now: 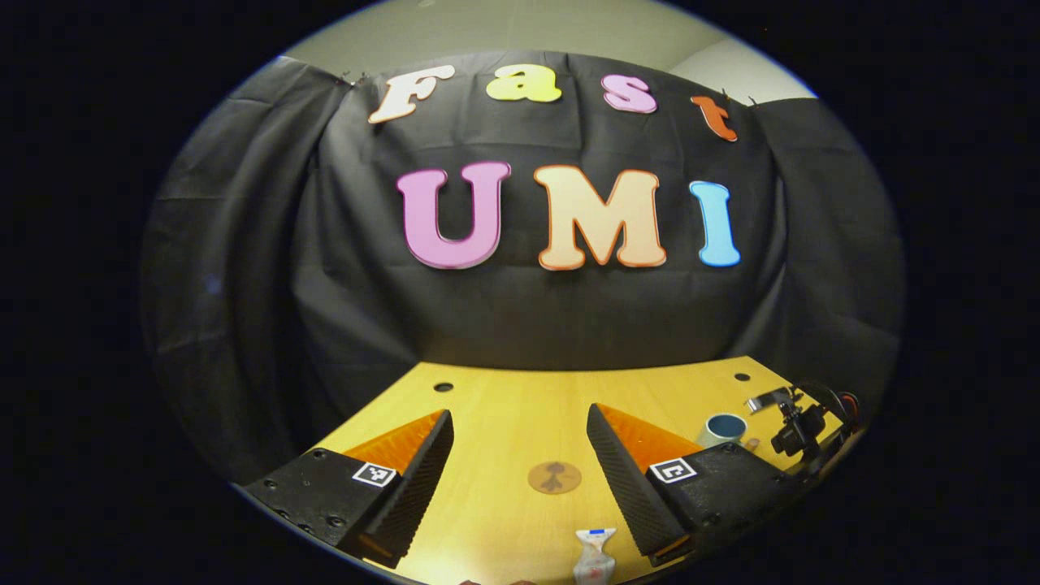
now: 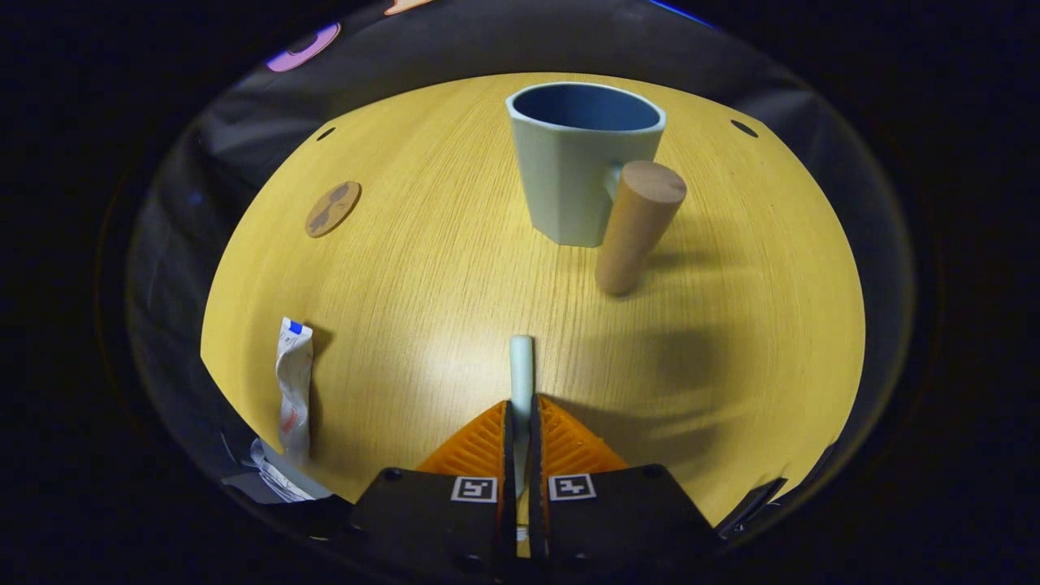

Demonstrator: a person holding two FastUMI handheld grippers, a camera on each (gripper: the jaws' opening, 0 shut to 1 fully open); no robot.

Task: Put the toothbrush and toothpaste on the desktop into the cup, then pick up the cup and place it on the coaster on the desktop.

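The left gripper (image 1: 520,479) hovers above the desktop's near edge, its two black, ridged fingers spread wide apart with nothing between them. The right gripper (image 2: 520,414) is clamped, orange-backed fingers pressed together on the toothbrush (image 2: 521,370), whose pale handle juts forward from between the fingertips.
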